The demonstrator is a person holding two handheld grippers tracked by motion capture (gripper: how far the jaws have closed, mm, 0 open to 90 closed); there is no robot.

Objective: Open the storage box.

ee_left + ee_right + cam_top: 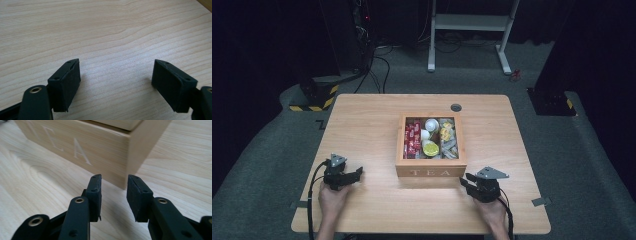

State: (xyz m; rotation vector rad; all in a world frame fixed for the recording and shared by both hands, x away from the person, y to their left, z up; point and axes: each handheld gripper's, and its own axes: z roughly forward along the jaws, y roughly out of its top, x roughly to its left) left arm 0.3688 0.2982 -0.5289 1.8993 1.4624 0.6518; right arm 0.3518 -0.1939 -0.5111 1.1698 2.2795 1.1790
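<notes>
An open wooden box (430,171) marked TEA stands at the middle of the table (362,120). It holds red sachets (413,137), small round creamer cups (431,125) and pale packets (448,137). My left gripper (357,172) rests low on the table to the left of the box, its jaws wide open over bare wood (116,75). My right gripper (464,180) sits near the box's front right corner and points at that corner (75,145). Its jaws (114,192) stand partly apart with nothing between them.
A round cable hole (456,107) lies in the tabletop behind the box. Beyond the table, on the grey floor, stand a white desk frame (469,22) and a base with yellow-black stripes (314,95). The table's front edge runs just behind both hands.
</notes>
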